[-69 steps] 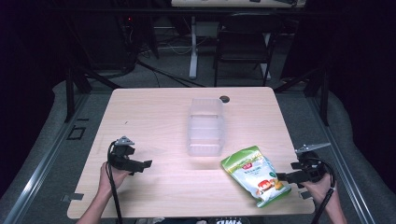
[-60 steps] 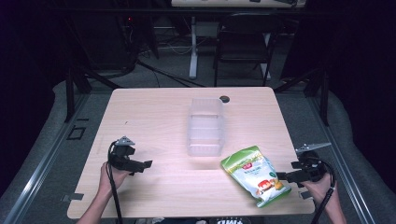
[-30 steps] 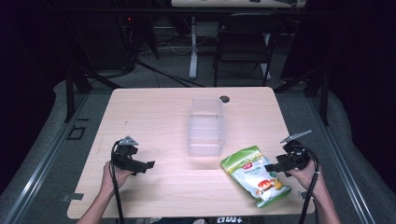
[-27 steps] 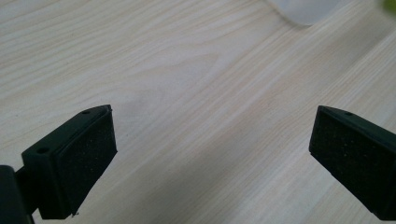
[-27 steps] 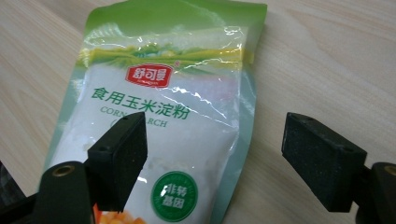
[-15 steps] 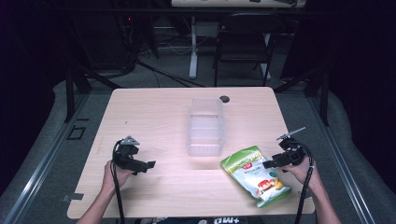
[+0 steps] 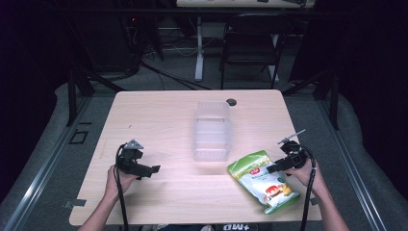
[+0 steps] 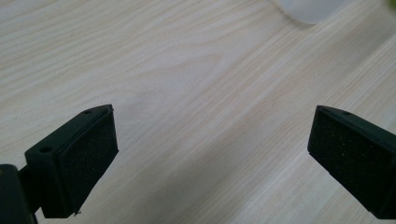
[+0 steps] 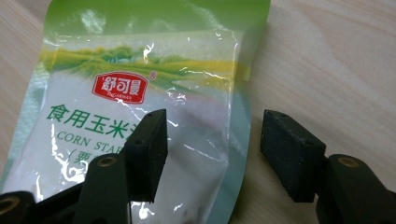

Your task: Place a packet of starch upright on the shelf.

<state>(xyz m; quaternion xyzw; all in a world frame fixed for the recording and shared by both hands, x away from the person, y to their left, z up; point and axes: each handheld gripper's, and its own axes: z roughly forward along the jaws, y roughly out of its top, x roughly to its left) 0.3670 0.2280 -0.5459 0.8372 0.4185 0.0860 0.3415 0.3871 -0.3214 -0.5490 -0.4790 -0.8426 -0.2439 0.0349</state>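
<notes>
A green and white bag of corn starch (image 7: 262, 180) lies flat near the table's front right. In the right gripper view the bag (image 9: 140, 93) has a red logo and green lettering. My right gripper (image 9: 212, 154) is open, its jaws straddling the bag's right edge, one over the bag and one over bare wood. From above, the right gripper (image 7: 278, 167) sits at the bag's right side. My left gripper (image 7: 151, 169) rests at the front left, wide open (image 8: 210, 149) over bare wood with nothing between the jaws.
A clear plastic container (image 7: 211, 130) stands in the table's middle; its corner (image 8: 308, 7) shows in the left gripper view. A small dark disc (image 7: 231, 102) lies near the far edge. Chairs and a table leg stand beyond the table (image 7: 159, 115).
My right gripper has moved left and forward from the table's right edge to the bag's right side. The left gripper has barely shifted.
</notes>
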